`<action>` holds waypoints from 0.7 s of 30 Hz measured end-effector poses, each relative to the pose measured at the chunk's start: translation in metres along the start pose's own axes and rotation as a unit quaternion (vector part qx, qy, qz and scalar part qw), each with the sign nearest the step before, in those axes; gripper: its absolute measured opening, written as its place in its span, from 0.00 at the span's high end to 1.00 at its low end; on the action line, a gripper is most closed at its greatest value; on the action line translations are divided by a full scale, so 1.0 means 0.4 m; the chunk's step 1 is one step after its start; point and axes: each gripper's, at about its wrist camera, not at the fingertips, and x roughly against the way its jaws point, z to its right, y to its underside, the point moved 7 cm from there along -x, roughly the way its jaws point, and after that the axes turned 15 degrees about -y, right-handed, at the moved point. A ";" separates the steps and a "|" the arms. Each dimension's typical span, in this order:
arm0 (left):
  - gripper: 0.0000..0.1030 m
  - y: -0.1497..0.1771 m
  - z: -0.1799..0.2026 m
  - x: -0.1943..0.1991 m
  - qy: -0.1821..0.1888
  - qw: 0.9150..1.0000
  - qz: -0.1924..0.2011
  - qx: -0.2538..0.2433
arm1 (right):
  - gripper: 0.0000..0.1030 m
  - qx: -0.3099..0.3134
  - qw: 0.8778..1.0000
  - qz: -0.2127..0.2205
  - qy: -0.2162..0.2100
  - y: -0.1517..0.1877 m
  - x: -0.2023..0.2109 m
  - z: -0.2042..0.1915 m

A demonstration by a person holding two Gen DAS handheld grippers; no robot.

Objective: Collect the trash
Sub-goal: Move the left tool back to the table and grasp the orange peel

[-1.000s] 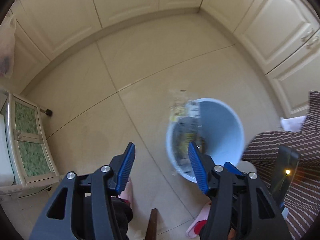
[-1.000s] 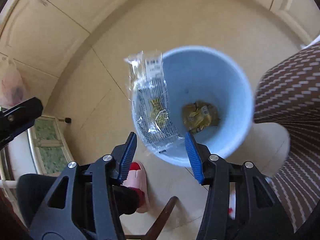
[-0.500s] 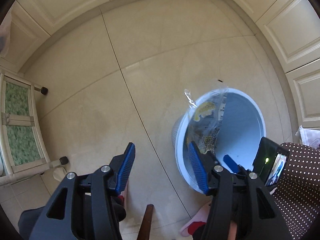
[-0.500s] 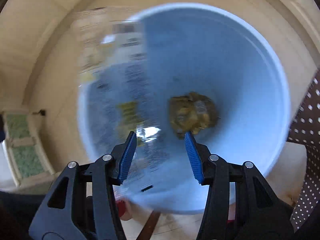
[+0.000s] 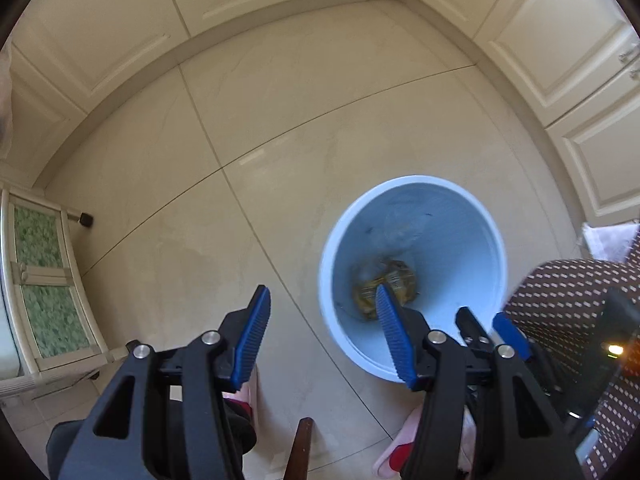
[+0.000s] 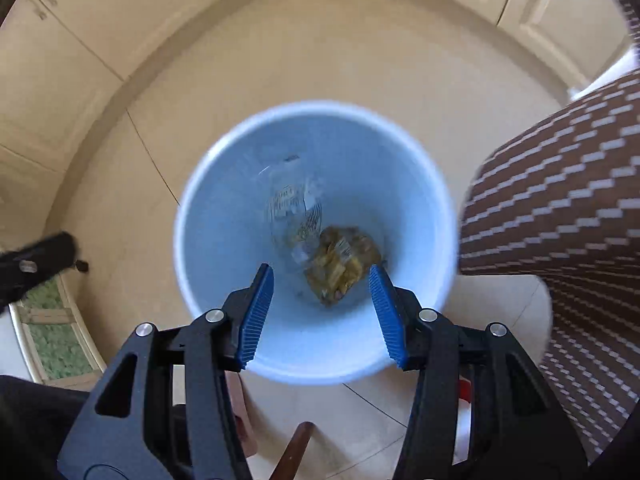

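Pale blue plastic, the bin (image 6: 224, 280) is standing on the tiled floor (image 5: 280, 112), and the clear wrapper (image 6: 292, 208) is lying inside it beside a crumpled yellow packet (image 6: 344, 264). I am holding my right gripper (image 6: 321, 286) spread and empty above the bin, my left gripper (image 5: 322, 306) likewise released beside it.

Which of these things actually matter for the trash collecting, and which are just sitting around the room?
Part of the job:
- light blue trash bin
- clear plastic wrapper inside the bin
- crumpled yellow wrapper at the bin's bottom
- right gripper, open above the bin
- left gripper, open

Just lying about:
- cream cabinets
- green-panelled trolley
- pink slipper
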 end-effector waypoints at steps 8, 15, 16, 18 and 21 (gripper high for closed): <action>0.47 0.014 0.039 0.322 0.061 0.991 0.114 -0.016 | 0.51 0.030 0.985 0.172 0.007 -0.052 0.453 -0.078; 0.47 0.094 0.004 0.698 0.129 0.961 0.245 -0.002 | 0.52 0.088 0.936 0.337 0.044 0.014 0.908 -0.190; 0.47 0.114 0.002 0.745 0.135 0.956 0.262 -0.003 | 0.51 0.095 0.929 0.355 0.050 0.033 0.956 -0.199; 0.47 0.156 0.013 0.838 0.152 0.945 0.290 -0.018 | 0.49 0.101 0.916 0.382 0.071 0.066 1.049 -0.207; 0.46 0.226 0.065 0.950 0.182 0.929 0.318 -0.054 | 0.48 0.090 0.896 0.423 0.102 0.124 1.183 -0.182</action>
